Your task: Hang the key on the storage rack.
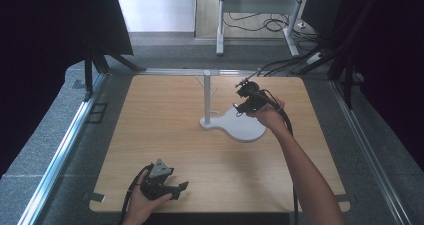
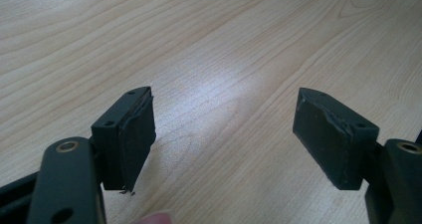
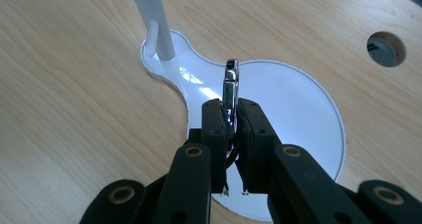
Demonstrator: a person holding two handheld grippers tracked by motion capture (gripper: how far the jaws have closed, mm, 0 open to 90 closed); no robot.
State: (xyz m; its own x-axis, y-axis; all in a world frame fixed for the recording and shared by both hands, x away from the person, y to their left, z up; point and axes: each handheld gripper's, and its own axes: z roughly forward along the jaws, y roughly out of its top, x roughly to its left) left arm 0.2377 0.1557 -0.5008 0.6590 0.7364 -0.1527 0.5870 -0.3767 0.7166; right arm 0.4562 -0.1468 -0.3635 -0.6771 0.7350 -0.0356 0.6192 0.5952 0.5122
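High view: the left gripper (image 1: 176, 189) rests near the front edge of the table (image 1: 160, 130), while the right gripper (image 1: 239, 99) hangs above the white stand (image 1: 245, 127), beside its upright post (image 1: 207, 97).

Left gripper view: jaws spread wide apart, nothing between them, bare wood grain beneath (a fingertip shows at the bottom edge).

Right gripper view: jaws clenched on a small shiny metal clip (image 3: 230, 87), which stands upright between the pads, held over the stand's round base.
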